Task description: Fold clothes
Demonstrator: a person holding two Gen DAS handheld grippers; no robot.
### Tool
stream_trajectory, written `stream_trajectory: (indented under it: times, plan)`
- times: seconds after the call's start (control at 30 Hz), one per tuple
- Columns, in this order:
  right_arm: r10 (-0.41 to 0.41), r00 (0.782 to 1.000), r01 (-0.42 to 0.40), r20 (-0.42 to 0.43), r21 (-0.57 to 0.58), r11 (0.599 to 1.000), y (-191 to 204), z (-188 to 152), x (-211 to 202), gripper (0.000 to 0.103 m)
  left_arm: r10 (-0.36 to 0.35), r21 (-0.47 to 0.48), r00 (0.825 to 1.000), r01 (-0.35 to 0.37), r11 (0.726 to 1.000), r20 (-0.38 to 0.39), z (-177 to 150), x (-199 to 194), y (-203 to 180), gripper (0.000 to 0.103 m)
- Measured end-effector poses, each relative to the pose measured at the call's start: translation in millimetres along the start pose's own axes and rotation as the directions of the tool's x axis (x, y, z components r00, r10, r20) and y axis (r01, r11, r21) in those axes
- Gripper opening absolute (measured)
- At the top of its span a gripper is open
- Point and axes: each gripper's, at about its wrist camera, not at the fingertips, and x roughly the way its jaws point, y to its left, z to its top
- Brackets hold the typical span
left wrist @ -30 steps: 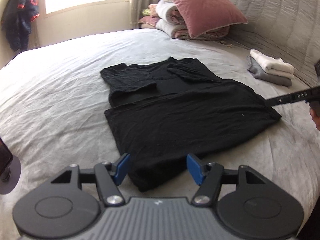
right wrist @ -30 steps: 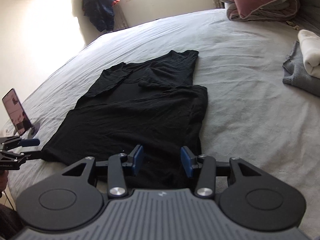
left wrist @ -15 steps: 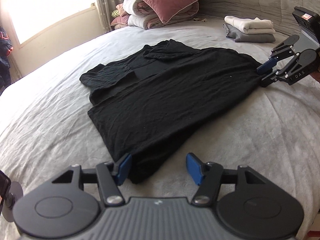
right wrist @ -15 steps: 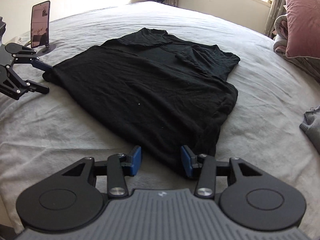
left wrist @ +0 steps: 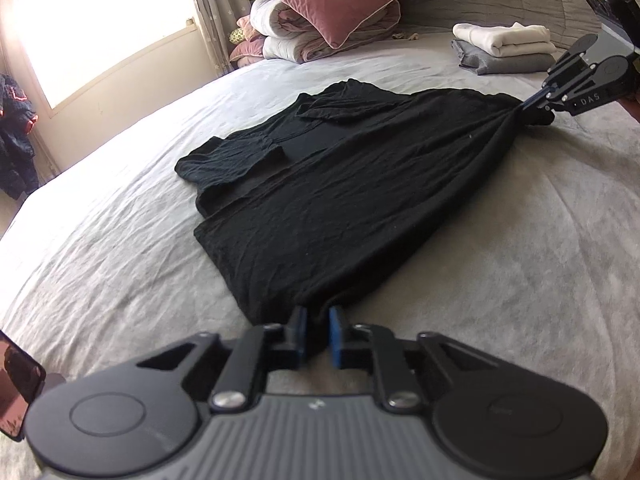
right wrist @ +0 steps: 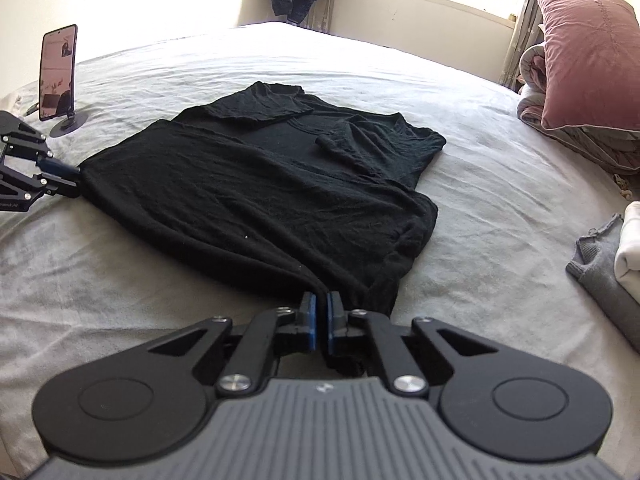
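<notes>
Black fabric of the T-shirt (left wrist: 352, 184) lies flat on the grey bed (left wrist: 120, 240), sleeves folded inward; its two hem corners vanish between blue pads, so the pinched cloth there is hidden. The left gripper (left wrist: 318, 334) is clamped on one bottom corner, the right gripper (right wrist: 320, 320) on the other. The phone (right wrist: 58, 72) on its stand is cut off in the left view, and the folded clothes (left wrist: 504, 46) are cropped in the right. Half a second earlier both pairs of jaws stood apart around the hem; now they pinch it.
</notes>
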Motion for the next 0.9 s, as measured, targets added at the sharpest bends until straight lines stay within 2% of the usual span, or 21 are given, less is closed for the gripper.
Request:
stream_trajectory:
  times: [0.1, 0.2, 0.23, 0.3, 0.33, 0.37, 0.4, 0.43, 0.57, 0.7, 0.9]
  plan:
    - [0.002, 0.999, -0.002, -0.034, 0.001, 1.0, -3, -2, 6, 0.005, -0.033, -0.023, 0.999, 0.033, 0.999, -0.007, 0, -3, 5, 0.002]
    - [0.027, 0.998, -0.027, -0.056, 0.003, 1.0, 0, -3, 8, 0.008, -0.117, -0.068, 0.993, 0.115, 0.991, -0.016, 2, -8, 13, 0.005]
    - [0.035, 0.998, -0.035, -0.058, 0.003, 0.999, 1, -3, 8, 0.017, -0.143, -0.088, 0.99, 0.142, 0.986, -0.007, 3, -11, 16, 0.007]
    - [0.056, 0.998, -0.055, -0.038, 0.029, 0.998, -1, 3, 2, 0.02, -0.172, -0.148, 0.984, 0.176, 0.973, 0.038, 8, -16, 24, 0.02]
    - [0.067, 0.997, -0.066, -0.025, 0.045, 0.997, -2, 6, -1, 0.027, -0.182, -0.181, 0.981, 0.191, 0.965, 0.064, 10, -19, 28, 0.031]
    - [0.078, 0.997, -0.077, -0.011, 0.06, 0.995, -3, 10, -4, 0.033, -0.19, -0.215, 0.978, 0.205, 0.955, 0.088, 14, -19, 32, 0.035]
    - [0.088, 0.996, -0.088, 0.002, 0.075, 0.993, -5, 13, -7, 0.046, -0.197, -0.25, 0.974, 0.219, 0.943, 0.11, 18, -19, 35, 0.035]
    - [0.097, 0.995, -0.098, 0.018, 0.086, 0.991, -6, 17, -9, 0.048, -0.201, -0.281, 0.971, 0.23, 0.932, 0.127, 23, -17, 39, 0.035]
    - [0.109, 0.993, -0.115, 0.053, 0.13, 0.985, -16, 44, 0, 0.048, -0.202, -0.355, 0.967, 0.246, 0.902, 0.157, 50, 4, 40, 0.034]
    - [0.127, 0.991, -0.132, 0.046, 0.111, 0.985, -20, 71, 24, 0.048, -0.245, -0.379, 0.959, 0.282, 0.881, 0.145, 81, 40, 28, 0.033]
    - [0.151, 0.988, -0.152, 0.03, 0.032, 0.988, -17, 96, 60, 0.048, -0.281, -0.309, 0.953, 0.302, 0.902, 0.111, 115, 89, 0, 0.033]
